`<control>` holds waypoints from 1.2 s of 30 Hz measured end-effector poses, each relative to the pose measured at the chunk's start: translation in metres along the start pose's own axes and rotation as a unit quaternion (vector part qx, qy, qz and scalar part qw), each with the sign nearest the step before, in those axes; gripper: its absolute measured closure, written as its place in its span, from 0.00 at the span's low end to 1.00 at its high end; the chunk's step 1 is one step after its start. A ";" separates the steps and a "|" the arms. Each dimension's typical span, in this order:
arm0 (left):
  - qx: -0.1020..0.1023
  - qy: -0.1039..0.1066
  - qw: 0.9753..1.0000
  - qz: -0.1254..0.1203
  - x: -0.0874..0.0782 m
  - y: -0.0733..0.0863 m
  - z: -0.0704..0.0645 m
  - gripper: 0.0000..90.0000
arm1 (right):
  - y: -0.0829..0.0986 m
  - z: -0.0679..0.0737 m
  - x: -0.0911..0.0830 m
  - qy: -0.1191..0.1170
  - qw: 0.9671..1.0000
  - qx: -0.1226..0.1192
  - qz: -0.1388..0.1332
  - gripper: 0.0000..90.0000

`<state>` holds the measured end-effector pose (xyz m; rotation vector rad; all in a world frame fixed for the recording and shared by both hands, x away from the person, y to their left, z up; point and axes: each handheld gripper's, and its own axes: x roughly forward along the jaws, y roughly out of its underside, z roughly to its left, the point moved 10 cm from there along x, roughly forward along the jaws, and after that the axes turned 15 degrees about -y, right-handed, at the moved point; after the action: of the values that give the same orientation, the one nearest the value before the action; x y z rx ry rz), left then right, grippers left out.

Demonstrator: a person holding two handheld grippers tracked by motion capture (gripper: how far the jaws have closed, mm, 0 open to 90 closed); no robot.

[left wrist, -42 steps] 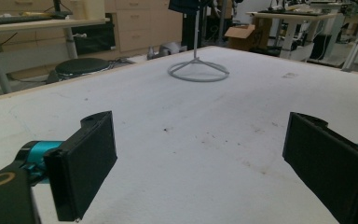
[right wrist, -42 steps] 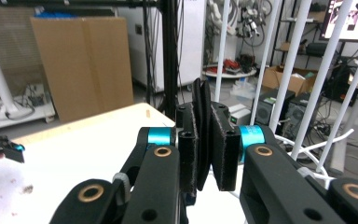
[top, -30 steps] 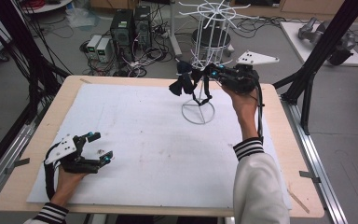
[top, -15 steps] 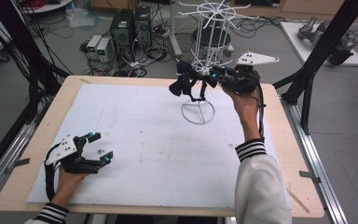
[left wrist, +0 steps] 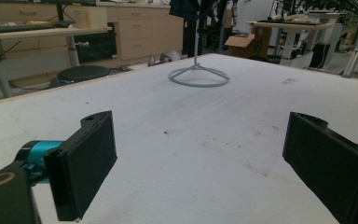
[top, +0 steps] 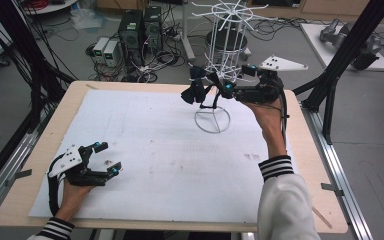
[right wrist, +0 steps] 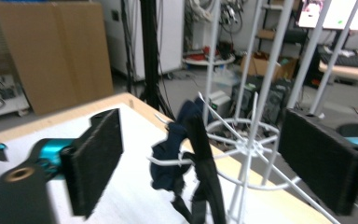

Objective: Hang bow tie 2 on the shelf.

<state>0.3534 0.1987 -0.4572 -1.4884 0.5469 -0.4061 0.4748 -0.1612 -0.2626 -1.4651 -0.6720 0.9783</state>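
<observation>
A white wire rack (top: 228,30) stands on a round base (top: 212,120) at the back of the table. A dark blue cloth with a black strap (top: 195,90) hangs from one of its lower wire arms (right wrist: 168,163). My right gripper (top: 221,84) is held up at the rack, pointing left at the cloth. It is open, and the cloth (right wrist: 198,154) hangs between and a little beyond its jaws. My left gripper (top: 107,157) rests open on the white sheet at the front left with nothing between its jaws (left wrist: 196,163). The rack base (left wrist: 199,77) lies far ahead of it.
A white sheet (top: 145,150) covers most of the wooden table (top: 310,200). Black frame posts (top: 340,65) stand at the right and left. Computer boxes and cables (top: 140,35) lie on the floor behind the table.
The right gripper has shifted slightly beside the rack, staying at the hanging cloth. The left gripper has not moved.
</observation>
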 end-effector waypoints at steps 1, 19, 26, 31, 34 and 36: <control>-0.001 0.000 1.000 -0.001 0.000 0.000 0.000 0.11 | -0.002 0.003 -0.002 -0.005 1.000 -0.002 -0.006 0.13; 0.005 -0.013 0.999 -0.031 -0.006 -0.001 0.000 0.11 | 0.056 0.049 -0.076 0.024 0.997 -0.037 -0.063 0.13; 0.002 -0.026 0.999 -0.039 -0.008 -0.002 0.003 0.11 | 0.096 0.064 -0.097 0.045 0.994 -0.040 -0.093 0.13; 0.002 -0.030 0.999 -0.044 -0.009 -0.002 0.003 0.11 | 0.127 0.075 -0.104 0.054 0.993 -0.038 -0.103 0.13; -0.002 -0.033 0.998 -0.049 -0.010 -0.003 0.004 0.11 | 0.148 0.080 -0.107 0.055 0.991 -0.023 -0.116 0.13; -0.005 -0.034 0.998 -0.050 -0.010 -0.003 0.005 0.11 | 0.161 0.080 -0.110 0.060 0.991 -0.013 -0.122 0.13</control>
<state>0.3483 0.2079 -0.4533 -1.5383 0.4229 -0.4288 0.3319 -0.2385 -0.3969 -1.4137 -0.7571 0.6903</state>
